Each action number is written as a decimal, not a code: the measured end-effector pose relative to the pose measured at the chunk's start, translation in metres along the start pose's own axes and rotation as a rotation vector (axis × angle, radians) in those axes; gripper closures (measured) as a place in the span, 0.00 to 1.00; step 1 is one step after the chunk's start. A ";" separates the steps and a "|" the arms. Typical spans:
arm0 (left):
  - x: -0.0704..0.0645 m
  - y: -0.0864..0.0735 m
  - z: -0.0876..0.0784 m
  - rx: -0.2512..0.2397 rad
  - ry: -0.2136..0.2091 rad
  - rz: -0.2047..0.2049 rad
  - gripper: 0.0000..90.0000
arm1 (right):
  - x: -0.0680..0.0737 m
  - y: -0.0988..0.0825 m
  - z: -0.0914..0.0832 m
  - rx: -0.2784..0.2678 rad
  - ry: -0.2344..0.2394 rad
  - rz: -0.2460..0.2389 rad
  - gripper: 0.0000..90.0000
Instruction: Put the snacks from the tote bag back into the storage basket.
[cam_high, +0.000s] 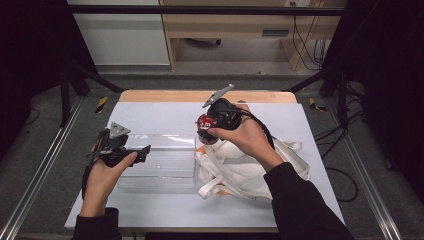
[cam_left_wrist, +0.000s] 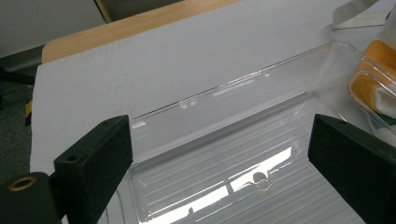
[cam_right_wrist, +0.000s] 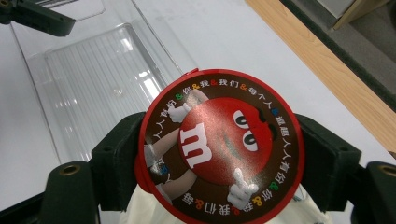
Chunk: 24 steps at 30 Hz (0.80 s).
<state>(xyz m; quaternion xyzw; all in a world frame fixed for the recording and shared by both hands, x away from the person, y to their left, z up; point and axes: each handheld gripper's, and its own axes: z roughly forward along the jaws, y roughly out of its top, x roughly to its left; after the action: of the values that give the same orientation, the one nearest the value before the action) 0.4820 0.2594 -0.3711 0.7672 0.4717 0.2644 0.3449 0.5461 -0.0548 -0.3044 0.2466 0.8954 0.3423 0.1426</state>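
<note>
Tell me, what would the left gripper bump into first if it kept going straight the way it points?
Probably the clear plastic tray. The left gripper has open jaws aimed down into it, so it would likely hit the tray's ribbed floor first, though the depth is hard to judge.

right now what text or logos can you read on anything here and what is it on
"m": large white letter on the red character on the round candy tin, clamped in the right gripper.
"你&我&我们&每个人": part of the ring of white Chinese characters with coloured "&" signs round the tin's brown rim; the rest is too warped to read surely.
Clear tray, white bag, table sheet: no text.
</note>
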 end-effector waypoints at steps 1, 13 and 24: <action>0.001 0.000 0.000 0.000 0.002 0.000 0.07 | 0.000 0.001 0.002 -0.002 0.002 0.001 0.28; 0.010 -0.004 -0.003 0.007 0.013 -0.015 0.07 | 0.009 0.010 0.023 -0.005 0.021 -0.009 0.28; 0.012 -0.004 -0.004 0.003 0.014 -0.012 0.07 | 0.017 0.016 0.036 -0.039 0.031 -0.012 0.28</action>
<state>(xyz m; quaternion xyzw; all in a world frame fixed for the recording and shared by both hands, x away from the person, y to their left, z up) 0.4817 0.2727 -0.3713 0.7630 0.4793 0.2669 0.3419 0.5526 -0.0156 -0.3213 0.2333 0.8920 0.3626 0.1357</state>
